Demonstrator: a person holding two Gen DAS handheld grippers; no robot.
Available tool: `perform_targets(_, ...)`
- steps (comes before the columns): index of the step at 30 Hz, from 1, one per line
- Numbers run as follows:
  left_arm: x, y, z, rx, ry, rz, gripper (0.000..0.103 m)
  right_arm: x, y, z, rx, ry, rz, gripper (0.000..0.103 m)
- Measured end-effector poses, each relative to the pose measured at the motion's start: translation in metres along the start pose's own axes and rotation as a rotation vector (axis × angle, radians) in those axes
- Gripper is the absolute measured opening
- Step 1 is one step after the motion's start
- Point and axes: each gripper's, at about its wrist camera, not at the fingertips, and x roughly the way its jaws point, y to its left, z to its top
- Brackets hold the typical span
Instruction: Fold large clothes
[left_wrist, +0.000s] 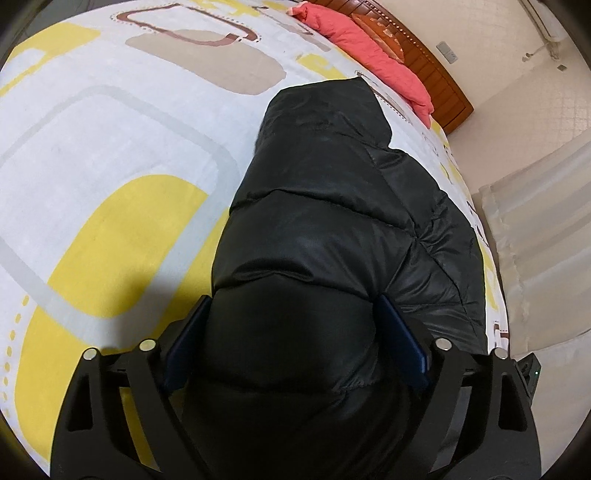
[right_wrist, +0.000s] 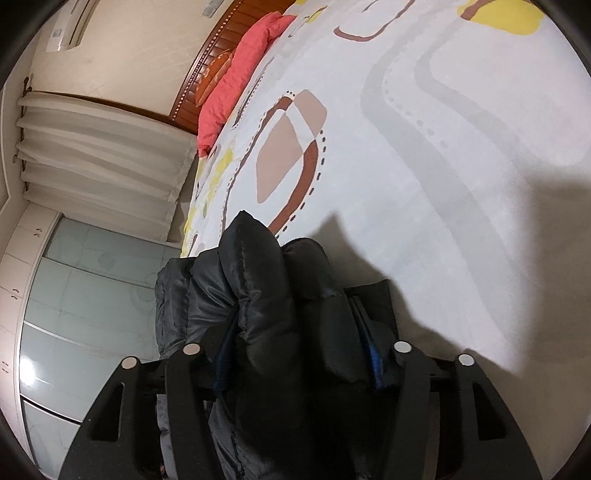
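A black hooded puffer jacket (left_wrist: 332, 192) lies lengthwise on the bed, hood toward the headboard. My left gripper (left_wrist: 291, 332) is shut on the jacket's near end; the padded fabric bulges between its two blue-padded fingers (left_wrist: 402, 339). In the right wrist view my right gripper (right_wrist: 295, 332) is shut on a bunched, thick fold of the same jacket (right_wrist: 266, 295), held at the bed's side edge above the floor. The fabric hides most of both grippers' pads.
The bed (left_wrist: 92, 147) has a white cover with yellow, grey and brown shapes. A red pillow (left_wrist: 369, 51) lies against the wooden headboard (left_wrist: 436, 70). Curtains (right_wrist: 96, 155) and a glass-fronted wardrobe (right_wrist: 85, 295) stand beside the bed.
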Motion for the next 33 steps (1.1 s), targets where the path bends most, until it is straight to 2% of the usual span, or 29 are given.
perform_targets(3,-0.006,0.003,0.001,-0.028,0.008,-0.015,0.093,-0.01,0.004,-0.003,-0.001,-0.012,0.0,0.067)
perform_targets(5,-0.015,0.004,-0.002,-0.029,0.002,-0.005,0.094,-0.019,0.01,-0.005,-0.016,-0.025,-0.016,0.069)
perform_targets(12,-0.06,-0.013,-0.025,0.085,-0.083,0.1,0.094,-0.065,0.029,-0.031,-0.099,-0.084,-0.079,0.069)
perform_targets(18,-0.1,-0.027,-0.065,0.226,-0.147,0.179,0.094,-0.103,0.052,-0.071,-0.22,-0.136,-0.2,0.069)
perform_targets(23,-0.127,-0.031,-0.1,0.288,-0.19,0.227,0.094,-0.126,0.069,-0.116,-0.331,-0.169,-0.293,0.069)
perform_targets(28,-0.158,-0.037,-0.142,0.35,-0.243,0.248,0.094,-0.147,0.075,-0.16,-0.43,-0.218,-0.396,0.075)
perform_targets(33,-0.186,-0.039,-0.174,0.377,-0.273,0.252,0.094,-0.168,0.075,-0.194,-0.457,-0.233,-0.437,0.075)
